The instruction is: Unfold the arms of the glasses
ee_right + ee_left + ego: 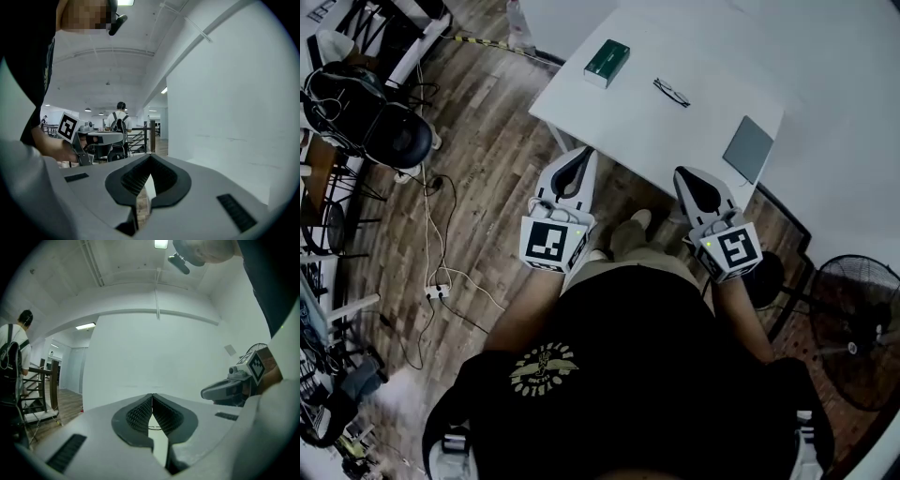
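Left gripper (579, 157) and right gripper (686, 174) hover at the near edge of the desk (609, 122), both well short of the glasses (671, 92). Each has its fingers closed on nothing, tips meeting. A grey pad (748, 148) lies nearer than the glasses and to their right, close to the right gripper's likely path. A green box (607, 63) lies beyond the glasses, to their left. Likely hazards: closed fingers reaching the glasses push the light frame across the smooth desk instead of taking it; a pinch on a lens rather than the frame stresses it; an arm swung with the frame unheld drags the whole pair; a low approach clips the pad.
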Demonstrator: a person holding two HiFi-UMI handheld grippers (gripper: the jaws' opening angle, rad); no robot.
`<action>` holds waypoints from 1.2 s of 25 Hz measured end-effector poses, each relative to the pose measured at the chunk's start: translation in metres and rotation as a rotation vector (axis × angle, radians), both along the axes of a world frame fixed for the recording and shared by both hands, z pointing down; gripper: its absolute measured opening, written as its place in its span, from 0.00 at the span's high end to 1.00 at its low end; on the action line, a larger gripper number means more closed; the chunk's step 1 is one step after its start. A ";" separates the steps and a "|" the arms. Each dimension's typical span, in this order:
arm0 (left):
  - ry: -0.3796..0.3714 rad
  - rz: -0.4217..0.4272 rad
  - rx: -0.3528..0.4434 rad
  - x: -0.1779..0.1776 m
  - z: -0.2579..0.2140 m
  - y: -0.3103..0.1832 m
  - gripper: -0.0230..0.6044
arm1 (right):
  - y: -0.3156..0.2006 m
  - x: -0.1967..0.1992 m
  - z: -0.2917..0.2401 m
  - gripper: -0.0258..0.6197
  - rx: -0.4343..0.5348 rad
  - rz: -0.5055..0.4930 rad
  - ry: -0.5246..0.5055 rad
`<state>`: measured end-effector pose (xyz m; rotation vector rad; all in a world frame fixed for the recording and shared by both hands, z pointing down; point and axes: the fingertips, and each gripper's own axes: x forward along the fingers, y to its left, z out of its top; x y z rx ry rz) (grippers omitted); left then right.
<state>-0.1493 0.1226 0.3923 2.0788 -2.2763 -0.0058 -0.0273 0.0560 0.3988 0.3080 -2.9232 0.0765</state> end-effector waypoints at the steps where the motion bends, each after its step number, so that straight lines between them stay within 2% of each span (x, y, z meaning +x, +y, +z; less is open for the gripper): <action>1: 0.003 -0.001 0.007 -0.004 -0.002 -0.004 0.95 | -0.005 -0.006 -0.002 0.96 -0.002 -0.004 -0.005; 4: 0.013 0.015 0.004 -0.011 -0.001 -0.017 0.95 | -0.022 -0.018 -0.001 0.96 0.003 -0.012 -0.009; 7: 0.013 0.040 -0.036 -0.010 0.009 -0.038 0.95 | -0.042 -0.021 0.008 0.96 -0.021 -0.010 0.002; 9: 0.007 0.058 -0.048 -0.010 0.012 -0.056 0.95 | -0.054 -0.030 0.006 0.96 -0.040 -0.014 0.004; 12: -0.003 0.075 -0.067 -0.014 0.017 -0.082 0.95 | -0.071 -0.038 0.012 0.96 -0.015 -0.044 0.009; 15: -0.038 0.079 -0.112 -0.016 0.020 -0.115 0.95 | -0.099 -0.038 0.010 0.96 -0.018 -0.025 -0.008; 19: -0.021 0.135 -0.133 -0.002 0.025 -0.166 0.95 | -0.144 -0.026 0.012 0.96 -0.017 0.026 -0.015; 24: 0.051 0.168 -0.078 0.016 0.016 -0.218 0.95 | -0.182 -0.006 0.012 0.96 -0.027 0.068 -0.034; 27: 0.047 0.218 -0.077 0.030 0.018 -0.244 0.95 | -0.203 0.010 0.014 0.96 -0.035 0.109 -0.036; 30: 0.026 0.254 -0.124 0.040 0.034 -0.263 0.95 | -0.220 0.025 0.025 0.96 -0.050 0.149 -0.025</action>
